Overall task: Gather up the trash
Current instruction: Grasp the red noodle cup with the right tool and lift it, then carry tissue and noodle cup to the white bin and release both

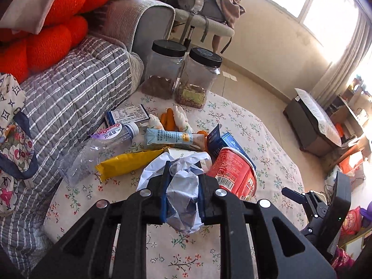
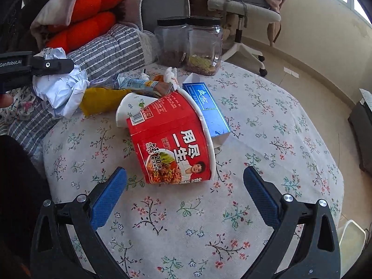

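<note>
Left gripper (image 1: 182, 179): its two black fingers with blue pads are squeezed tight on a crumpled white paper ball (image 1: 183, 186). It tips down toward the table, and in the right wrist view the paper hangs clear above the table's left edge.
Right gripper (image 2: 184, 181): its blue-padded fingers stand wide apart with nothing between them. It tips down at the table, just short of the noodle cup.
Red paper noodle cup with a white rim (image 2: 173, 139): it lies on its side on the round table with the white flowery cloth (image 2: 267, 121), right in front of the right gripper.
Blue cardboard box (image 2: 207, 107): it lies behind the cup, touching it, with one end flap open.
Yellow plastic wrapper (image 1: 130, 161): it lies flat on the cloth, just beside the held paper.
Pale blue drink carton (image 1: 169, 137): it lies on its side behind the wrapper.
Clear squashed plastic bottle with a white cap (image 1: 100, 148): it lies at the table's left edge, next to the sofa.
Two clear jars with black lids (image 1: 183, 74): they stand upright at the far side of the table, side by side.
Grey striped sofa (image 1: 76, 88): it sits left of the table, with orange cushions (image 1: 53, 21) on top.
</note>
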`<control>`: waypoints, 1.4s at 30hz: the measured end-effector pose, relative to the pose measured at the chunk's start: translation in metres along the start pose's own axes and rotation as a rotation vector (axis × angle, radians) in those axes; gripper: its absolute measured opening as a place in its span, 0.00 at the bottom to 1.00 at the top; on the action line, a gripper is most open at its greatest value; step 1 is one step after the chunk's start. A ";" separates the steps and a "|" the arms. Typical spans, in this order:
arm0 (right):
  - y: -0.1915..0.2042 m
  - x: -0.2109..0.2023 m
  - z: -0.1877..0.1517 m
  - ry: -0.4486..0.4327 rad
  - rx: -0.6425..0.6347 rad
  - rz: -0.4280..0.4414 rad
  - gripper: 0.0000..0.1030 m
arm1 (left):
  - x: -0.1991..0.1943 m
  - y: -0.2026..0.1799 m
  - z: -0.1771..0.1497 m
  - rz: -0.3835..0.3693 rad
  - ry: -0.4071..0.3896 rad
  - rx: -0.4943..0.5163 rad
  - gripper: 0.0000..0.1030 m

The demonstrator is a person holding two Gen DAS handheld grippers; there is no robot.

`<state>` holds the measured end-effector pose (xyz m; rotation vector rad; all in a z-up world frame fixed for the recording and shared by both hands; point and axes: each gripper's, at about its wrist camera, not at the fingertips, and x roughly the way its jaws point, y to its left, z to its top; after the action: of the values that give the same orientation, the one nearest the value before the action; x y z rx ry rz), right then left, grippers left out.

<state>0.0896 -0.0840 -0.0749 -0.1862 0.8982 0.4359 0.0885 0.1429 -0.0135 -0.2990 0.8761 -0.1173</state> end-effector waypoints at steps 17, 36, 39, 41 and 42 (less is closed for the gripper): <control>0.002 0.059 0.012 0.056 -0.042 0.112 0.85 | 0.034 0.012 -0.001 -0.082 0.092 -0.075 0.19; -0.069 0.006 -0.011 -0.066 0.758 0.913 0.84 | 0.027 0.004 -0.001 -0.127 0.080 -0.102 0.19; -0.077 -0.011 -0.015 -0.104 0.831 0.991 0.84 | 0.023 -0.001 -0.001 -0.140 0.076 -0.100 0.19; -0.084 -0.025 -0.017 -0.131 0.855 0.993 0.84 | 0.020 -0.005 -0.001 -0.149 0.072 -0.100 0.19; -0.087 -0.034 -0.016 -0.145 0.846 0.970 0.84 | 0.019 -0.007 -0.001 -0.153 0.069 -0.098 0.19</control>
<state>0.0980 -0.1773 -0.0603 1.0871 0.9179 0.8978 0.0998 0.1314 -0.0260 -0.4557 0.9281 -0.2284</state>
